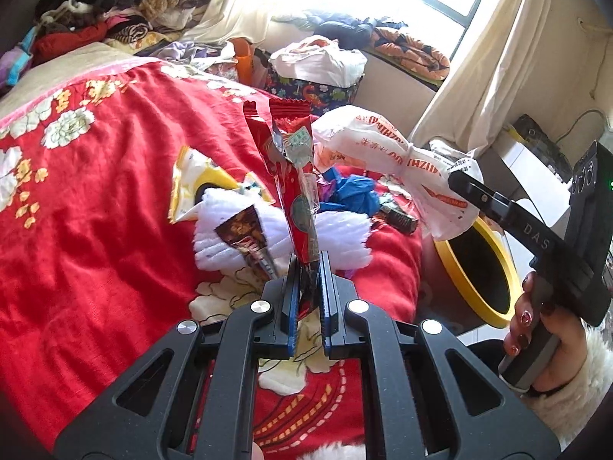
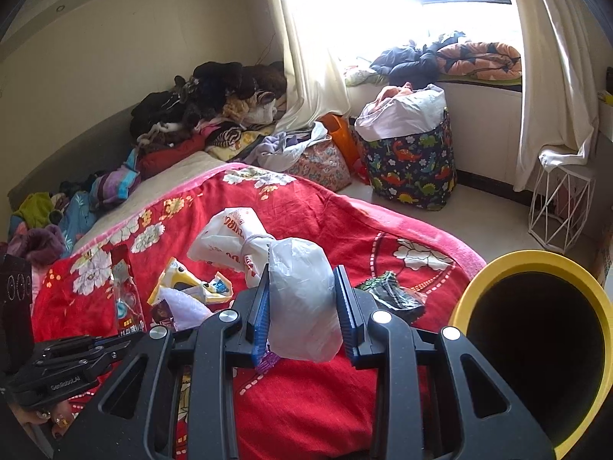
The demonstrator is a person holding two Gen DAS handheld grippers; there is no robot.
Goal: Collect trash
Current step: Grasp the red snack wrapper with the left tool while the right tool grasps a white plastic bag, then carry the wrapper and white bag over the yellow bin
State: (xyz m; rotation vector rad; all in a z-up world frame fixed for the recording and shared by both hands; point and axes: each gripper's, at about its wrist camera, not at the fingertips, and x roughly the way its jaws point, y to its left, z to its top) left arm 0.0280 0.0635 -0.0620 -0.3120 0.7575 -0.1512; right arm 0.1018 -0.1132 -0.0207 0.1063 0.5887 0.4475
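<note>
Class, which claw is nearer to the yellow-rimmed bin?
Right. The right claw, shut on the white bag, is beside the bin; the left claw is farther, over the bed.

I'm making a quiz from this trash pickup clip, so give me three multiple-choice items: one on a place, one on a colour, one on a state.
1. Where does the yellow-rimmed round bin stand?
A. on the bed
B. beside the bed
C. on the windowsill

2. What colour is the flowered blanket?
A. red
B. green
C. grey

3. What does the left gripper grip?
A. nothing
B. a dark sock
C. a red plastic snack wrapper

Answers: 1 B, it stands past the blanket's edge. 2 A, red shows throughout. 3 C, the wrapper rises from shut jaws.
</note>
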